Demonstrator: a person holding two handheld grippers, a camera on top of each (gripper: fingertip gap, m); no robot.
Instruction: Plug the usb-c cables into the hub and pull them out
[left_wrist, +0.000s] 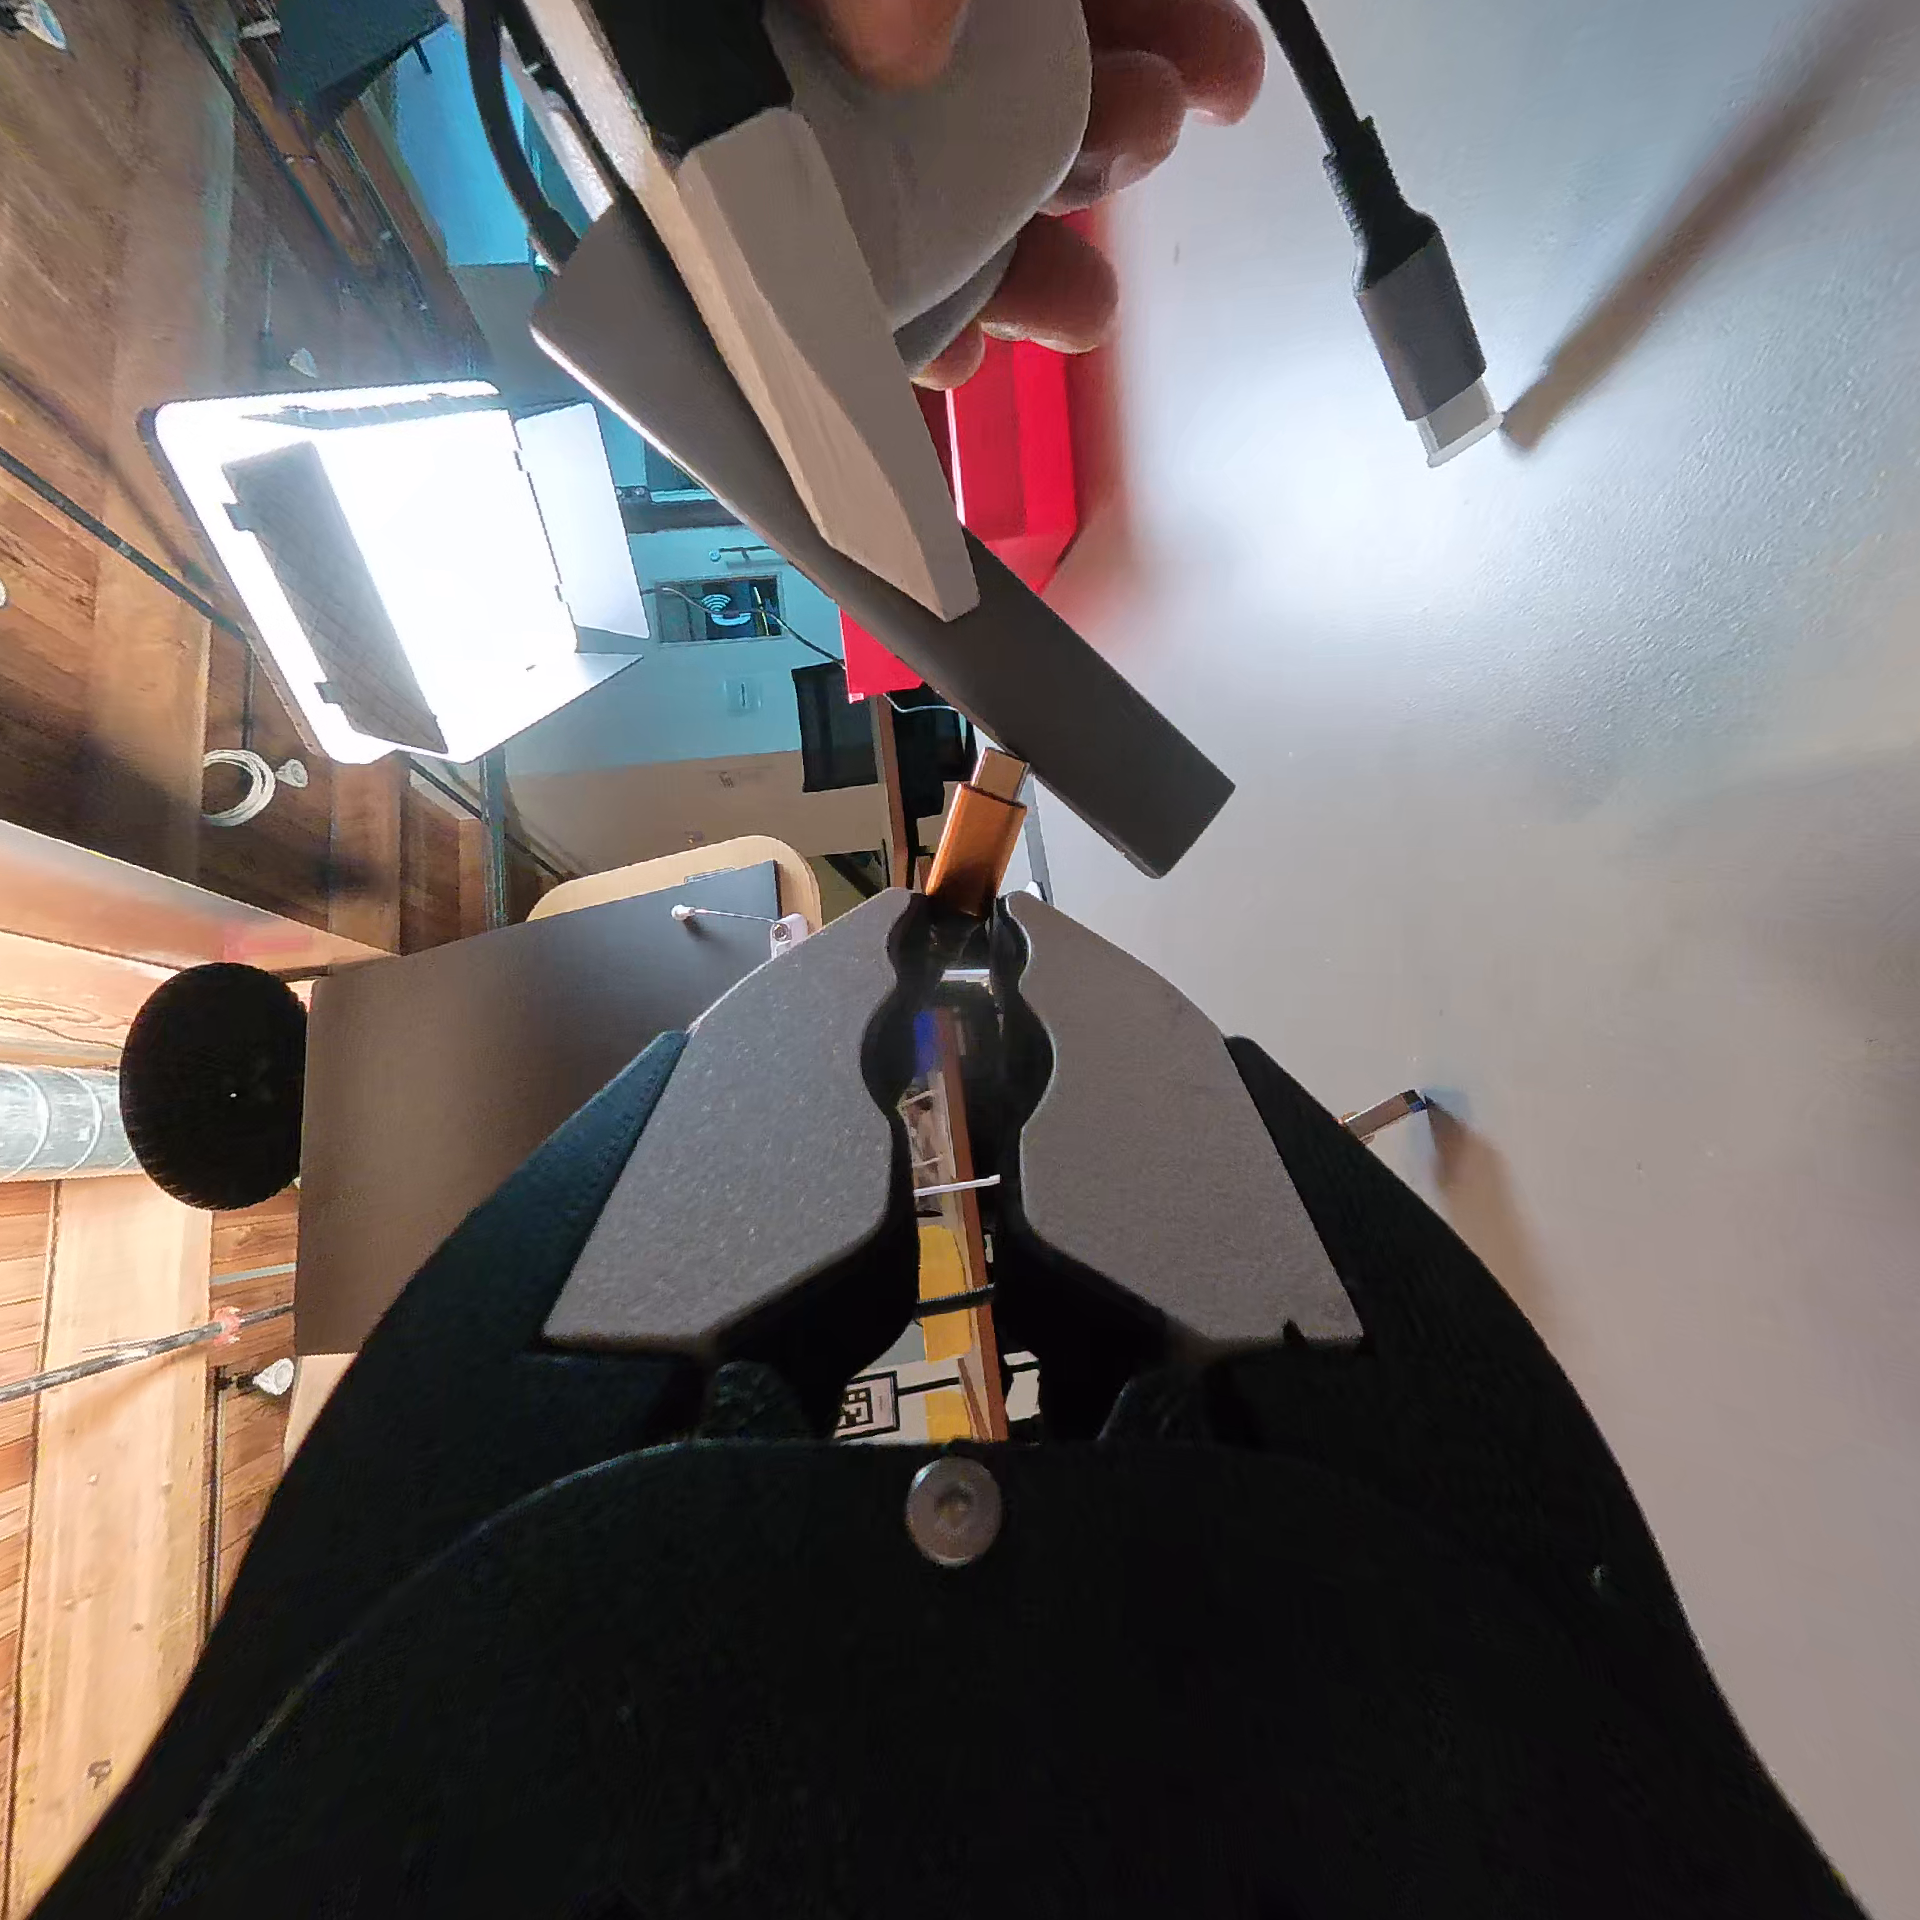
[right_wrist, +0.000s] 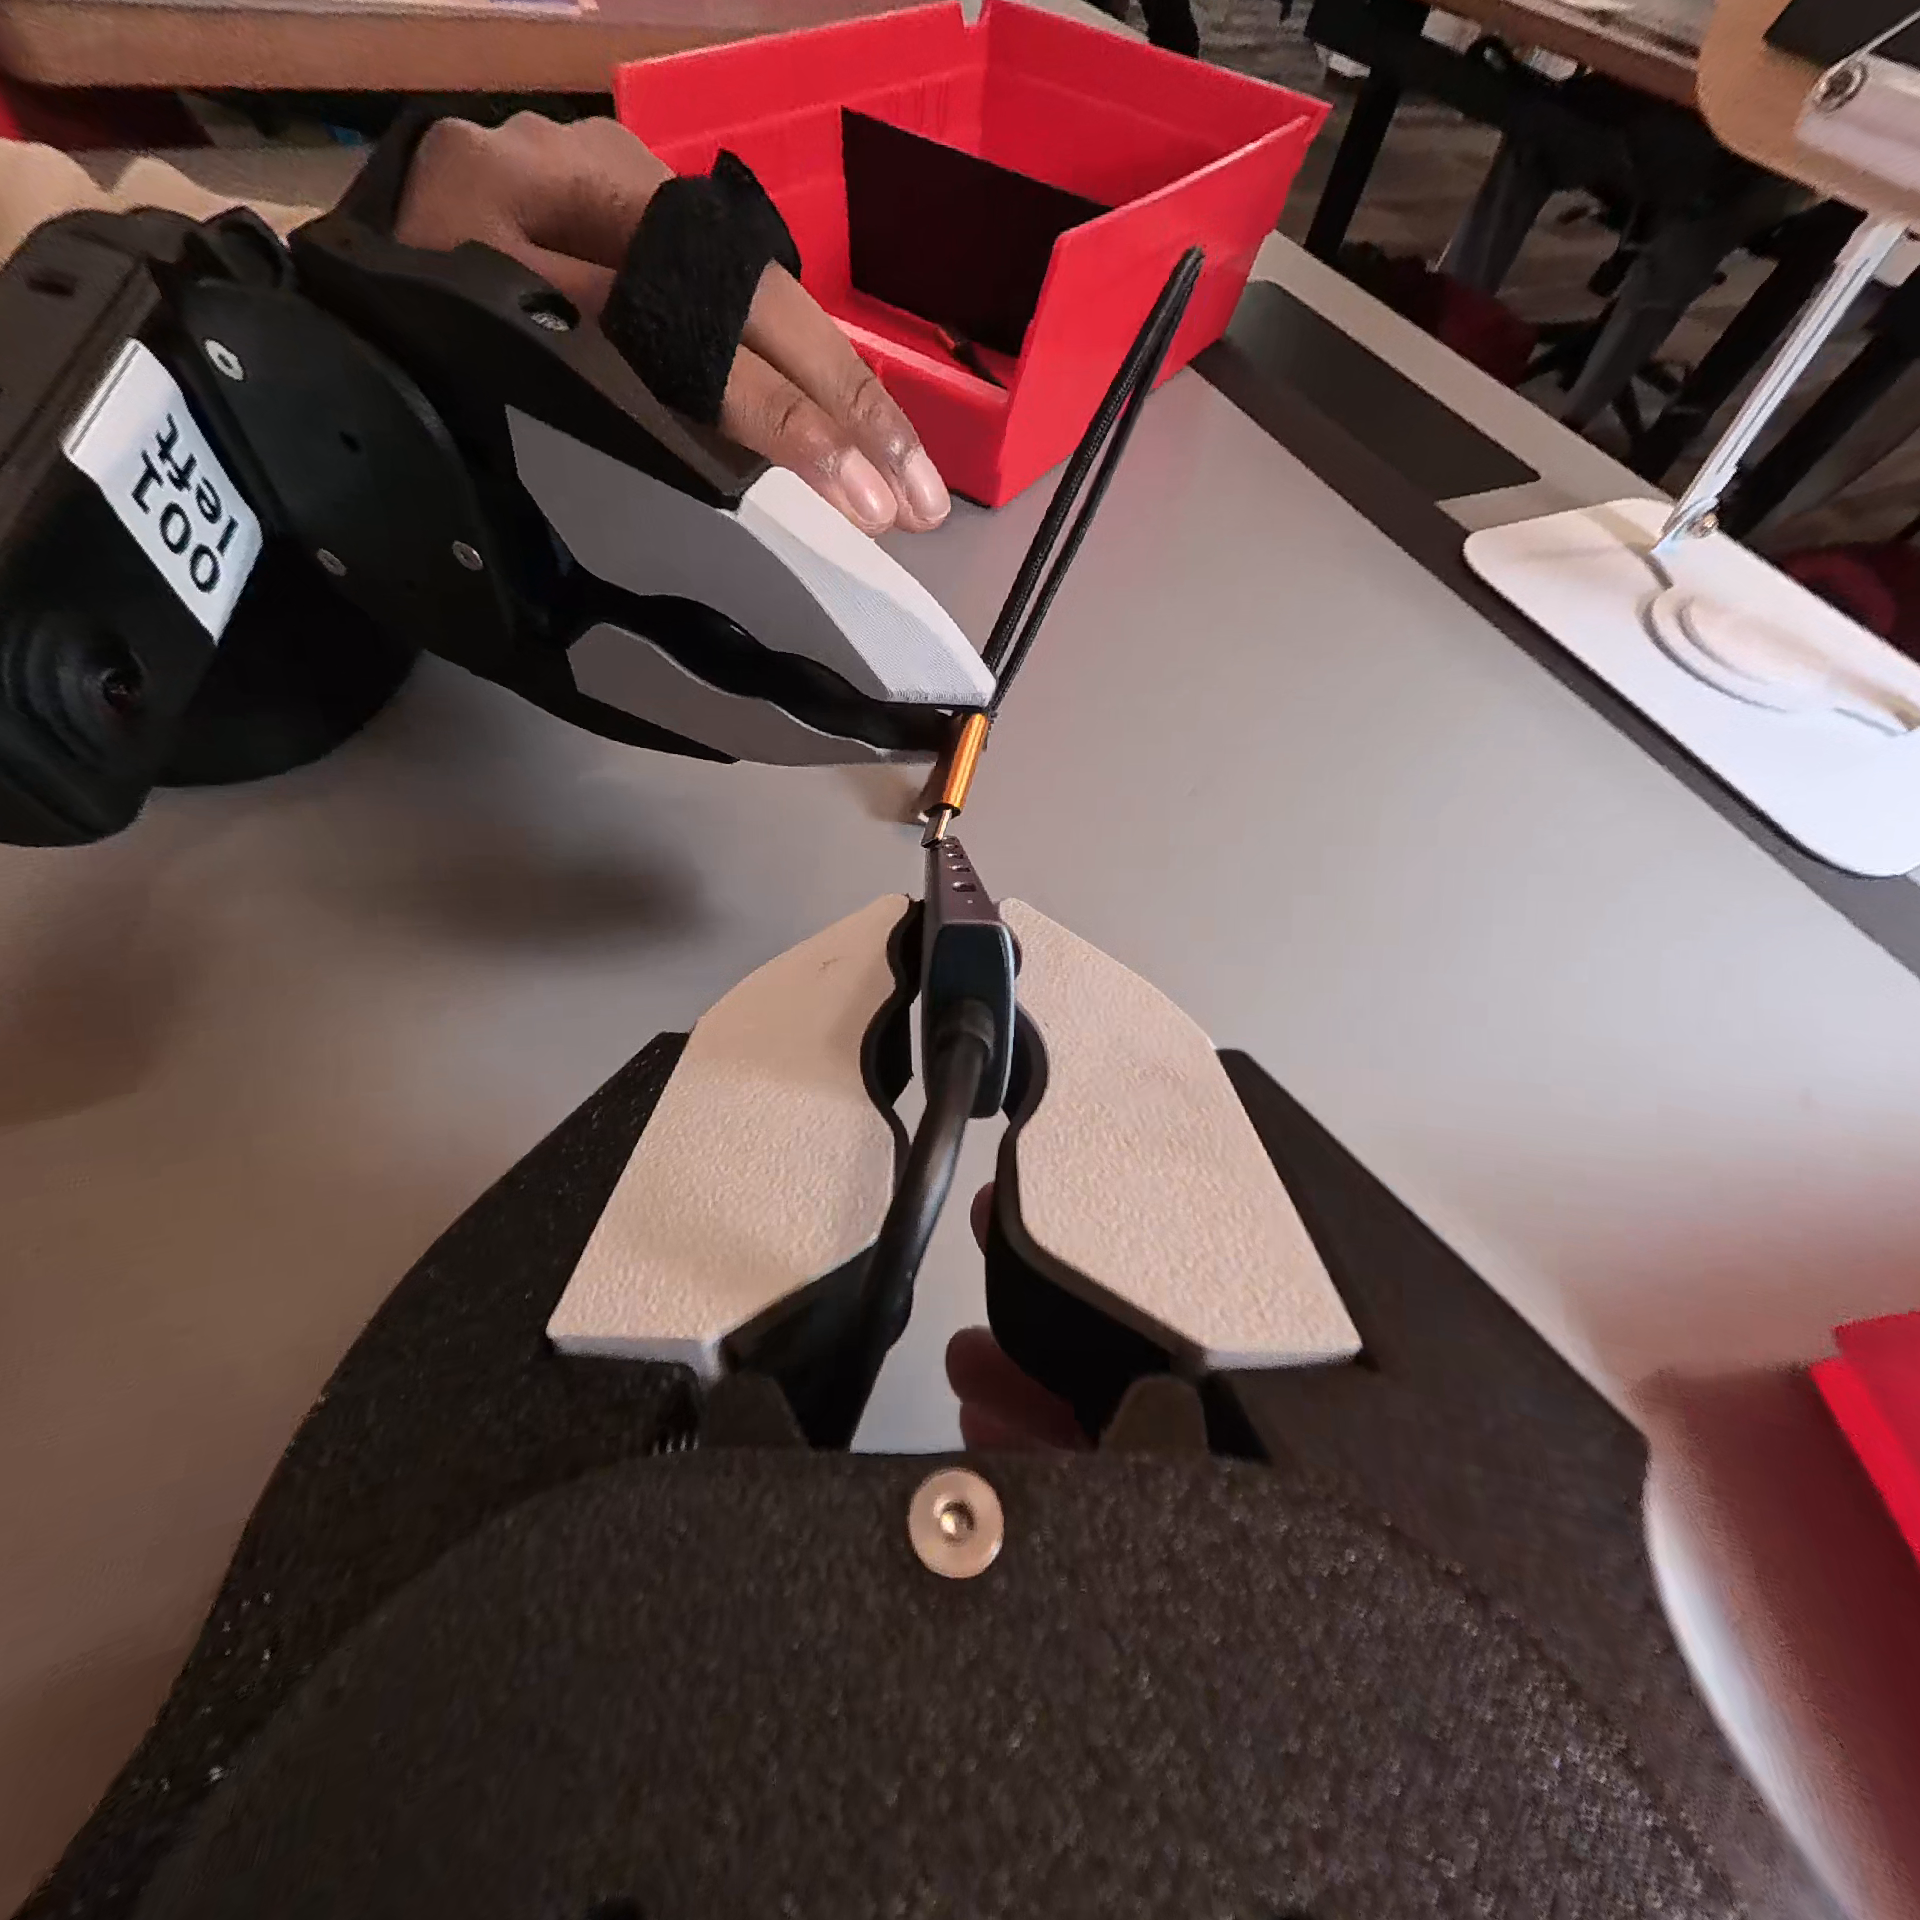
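My right gripper (right_wrist: 956, 914) is shut on the dark grey hub (right_wrist: 961, 914) and holds it above the table, ports pointing away. The hub's black lead (right_wrist: 935, 1143) runs back between the fingers. My left gripper (left_wrist: 956, 914) is shut on the orange USB-C plug (left_wrist: 971, 836). The plug's metal tip sits right at the long side of the hub (left_wrist: 1091, 717). In the right wrist view the left gripper (right_wrist: 935, 717) comes in from the left, and the orange plug (right_wrist: 961, 764) has its tip at the hub's edge. Its black braided cable (right_wrist: 1091, 468) runs up to the red bin.
A red bin (right_wrist: 1143, 208) stands at the back of the grey table (right_wrist: 1403, 935). A white stand base (right_wrist: 1714, 644) is at the right. A loose black cable with a grey plug (left_wrist: 1423, 343) hangs above the table. A bright light panel (left_wrist: 395, 561) is on the left. About 5 centimeters separates my left fingertips from my right.
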